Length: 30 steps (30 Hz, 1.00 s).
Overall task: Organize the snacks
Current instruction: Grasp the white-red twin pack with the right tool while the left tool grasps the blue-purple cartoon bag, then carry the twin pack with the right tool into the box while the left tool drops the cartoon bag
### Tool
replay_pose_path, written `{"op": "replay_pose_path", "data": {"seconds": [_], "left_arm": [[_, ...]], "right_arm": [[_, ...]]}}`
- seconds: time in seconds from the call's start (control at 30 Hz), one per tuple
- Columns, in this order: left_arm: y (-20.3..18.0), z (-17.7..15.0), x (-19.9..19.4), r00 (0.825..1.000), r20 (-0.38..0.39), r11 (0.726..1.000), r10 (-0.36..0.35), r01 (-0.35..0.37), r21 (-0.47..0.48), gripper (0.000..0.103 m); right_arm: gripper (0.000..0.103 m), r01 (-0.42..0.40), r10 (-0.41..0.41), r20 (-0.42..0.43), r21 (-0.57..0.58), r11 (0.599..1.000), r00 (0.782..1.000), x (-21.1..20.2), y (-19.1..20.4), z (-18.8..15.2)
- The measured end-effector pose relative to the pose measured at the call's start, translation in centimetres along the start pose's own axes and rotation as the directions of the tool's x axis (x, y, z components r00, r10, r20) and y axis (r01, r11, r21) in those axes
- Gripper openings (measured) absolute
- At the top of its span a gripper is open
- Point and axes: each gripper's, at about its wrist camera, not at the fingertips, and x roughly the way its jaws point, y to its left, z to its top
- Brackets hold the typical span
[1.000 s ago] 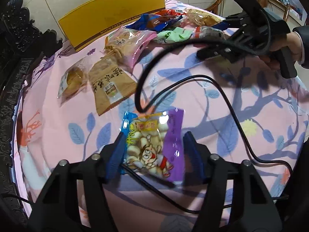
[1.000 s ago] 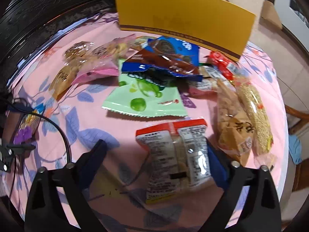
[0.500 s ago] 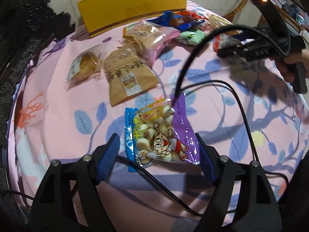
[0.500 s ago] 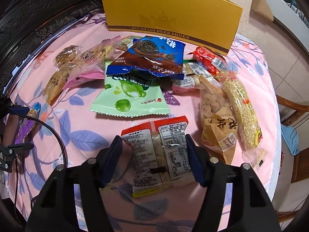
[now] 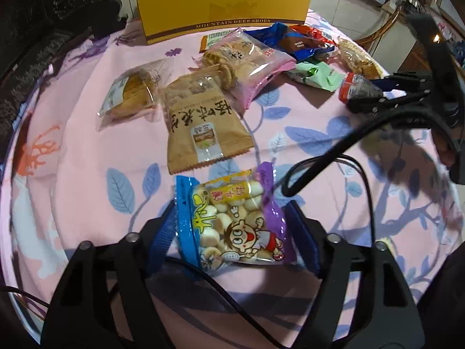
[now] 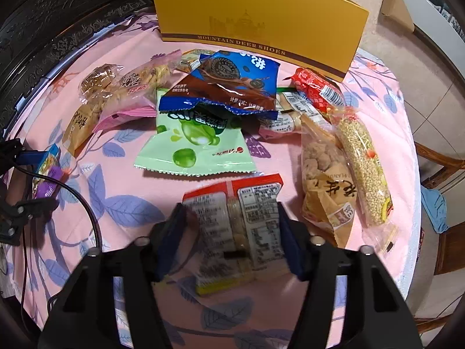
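1. The left claw (image 5: 232,229) was closing around a blue-and-purple packet (image 5: 232,221) printed with a cartoon child and filled with small round biscuits. Its blue pads (image 5: 162,232) stood beside the packet's edges; whether they pressed it could not be told.
2. The right claw (image 6: 229,238) was also closing, with a red-topped packet (image 6: 238,226) between its pads (image 6: 287,247). The packet's fine label text was blurred and unreadable, and contact could not be confirmed.
3. Just beyond the left claw lay a tan packet (image 5: 203,128) with large Chinese characters.
4. Beyond the right claw lay a pale green packet (image 6: 194,148), partly under a blue-and-brown bag (image 6: 232,84).
5. Right of that claw lay a grain bar (image 6: 363,168) beside a tan nut packet (image 6: 325,183).
6. Farthest from both, a yellow card (image 6: 258,20) read "MOUNTAIN DEER SHOES".
7. A black cable (image 5: 363,192) crossed the pink leaf-patterned cloth (image 5: 87,151).
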Motion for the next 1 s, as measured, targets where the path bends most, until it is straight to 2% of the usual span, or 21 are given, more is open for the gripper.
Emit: {"op": "replay_pose_path", "data": {"seconds": [0.07, 0.1, 0.2, 0.23, 0.3, 0.4, 0.47, 0.57, 0.77, 1.0], "left_arm": [[-0.1, -0.1, -0.1, 1.000, 0.016, 1.000, 0.002, -0.002, -0.002, 0.068], [-0.3, -0.2, -0.1, 1.000, 0.025, 1.000, 0.000, 0.000, 0.007, 0.063], [-0.9, -0.2, -0.3, 0.999, 0.034, 0.998, -0.019, 0.017, 0.064, 0.050], [-1.1, -0.3, -0.4, 0.999, 0.039, 0.996, -0.030, 0.027, 0.088, 0.048], [-1.4, -0.5, -0.6, 0.999, 0.044, 0.994, -0.023, 0.018, 0.112, 0.046], [-0.9, -0.8, -1.1, 0.998, 0.026, 0.999, -0.054, 0.054, 0.000, 0.044], [-1.3, -1.5, -1.2, 0.999, 0.018, 0.999, -0.046, 0.045, 0.018, 0.044], [-1.5, -2.1, -1.6, 0.999, 0.020, 0.999, -0.037, 0.037, 0.035, 0.044], [-0.7, -1.8, -3.1, 0.995, 0.088, 0.999, -0.041, 0.041, 0.002, 0.044], [-0.3, -0.1, -5.4, 0.981, 0.188, 0.998, -0.048, 0.053, -0.021, 0.044]], "right_arm": [[0.045, 0.002, -0.002, -0.007, -0.005, 1.000, 1.000, 0.0, 0.0, -0.2], [0.043, 0.004, -0.004, -0.008, -0.011, 1.000, 1.000, -0.1, 0.1, -0.3], [0.042, 0.013, -0.013, -0.014, -0.018, 1.000, 1.000, -0.1, 0.3, -0.3], [0.041, 0.011, -0.011, -0.008, 0.018, 1.000, 1.000, -0.2, 0.1, -0.5], [0.041, 0.022, -0.023, 0.005, 0.075, 0.997, 1.000, -0.3, 0.0, -0.8], [0.041, 0.051, -0.052, 0.007, 0.084, 0.995, 0.999, -0.3, 0.5, -1.0], [0.041, 0.038, -0.037, -0.011, 0.133, 0.990, 0.999, -0.3, 0.0, -0.7], [0.040, 0.045, -0.044, -0.012, 0.121, 0.992, 0.999, -0.4, 0.2, -0.7], [0.039, 0.022, -0.025, 0.023, 0.119, 0.993, 0.999, -1.6, 0.4, -1.5], [0.039, -0.008, -0.005, 0.109, 0.123, 0.992, 0.994, -4.9, 0.6, -1.5]]}}
